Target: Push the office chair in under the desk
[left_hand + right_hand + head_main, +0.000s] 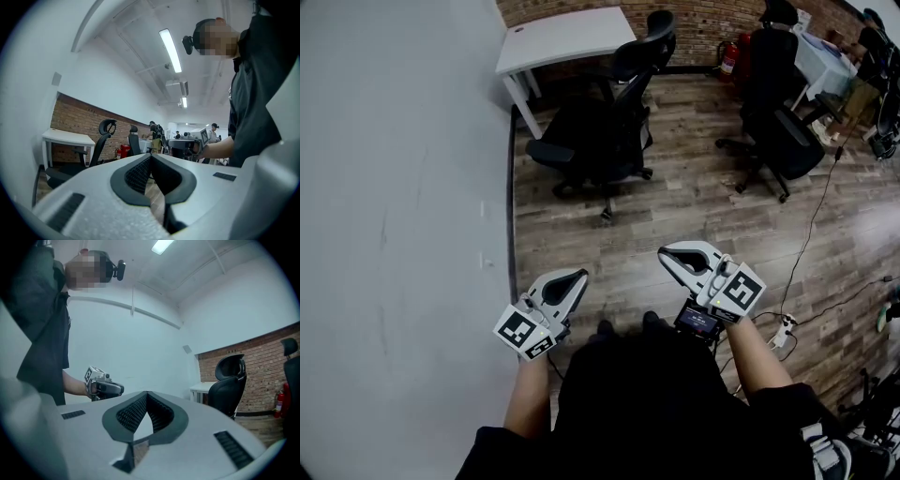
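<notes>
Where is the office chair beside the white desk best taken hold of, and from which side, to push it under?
Probably the upper backrest of the office chair, approached from behind it, the head view's right: it stands tall and exposed there, while the seat seems to point left toward the desk. The left tongs and right tongs are shut, so open them first.

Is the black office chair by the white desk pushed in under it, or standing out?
Out. In the head view the office chair stands in front of the desk, with its seat not under the tabletop.
</notes>
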Tool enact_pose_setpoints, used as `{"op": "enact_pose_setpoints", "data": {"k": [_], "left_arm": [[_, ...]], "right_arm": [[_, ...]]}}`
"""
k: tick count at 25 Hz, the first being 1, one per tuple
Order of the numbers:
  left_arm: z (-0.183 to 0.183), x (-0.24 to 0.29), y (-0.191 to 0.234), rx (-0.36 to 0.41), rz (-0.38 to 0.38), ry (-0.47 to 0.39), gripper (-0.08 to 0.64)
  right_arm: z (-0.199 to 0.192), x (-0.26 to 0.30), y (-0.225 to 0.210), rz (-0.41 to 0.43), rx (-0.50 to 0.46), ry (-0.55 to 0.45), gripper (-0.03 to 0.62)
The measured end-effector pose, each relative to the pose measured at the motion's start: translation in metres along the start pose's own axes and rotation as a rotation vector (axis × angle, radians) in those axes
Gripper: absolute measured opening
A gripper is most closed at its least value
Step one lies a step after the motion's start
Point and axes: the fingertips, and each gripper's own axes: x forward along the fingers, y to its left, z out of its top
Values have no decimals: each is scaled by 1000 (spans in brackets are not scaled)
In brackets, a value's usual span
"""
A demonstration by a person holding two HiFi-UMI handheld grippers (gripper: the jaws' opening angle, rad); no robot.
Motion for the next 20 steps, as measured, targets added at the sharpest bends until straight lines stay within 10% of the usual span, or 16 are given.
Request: {"op": "enact_pose_setpoints", "data": {"k": [20], "left_arm": [[-9,18,-7,-3,62,15,15]], "right_arm": [[1,-16,-29,29,-3,-38,6]]}}
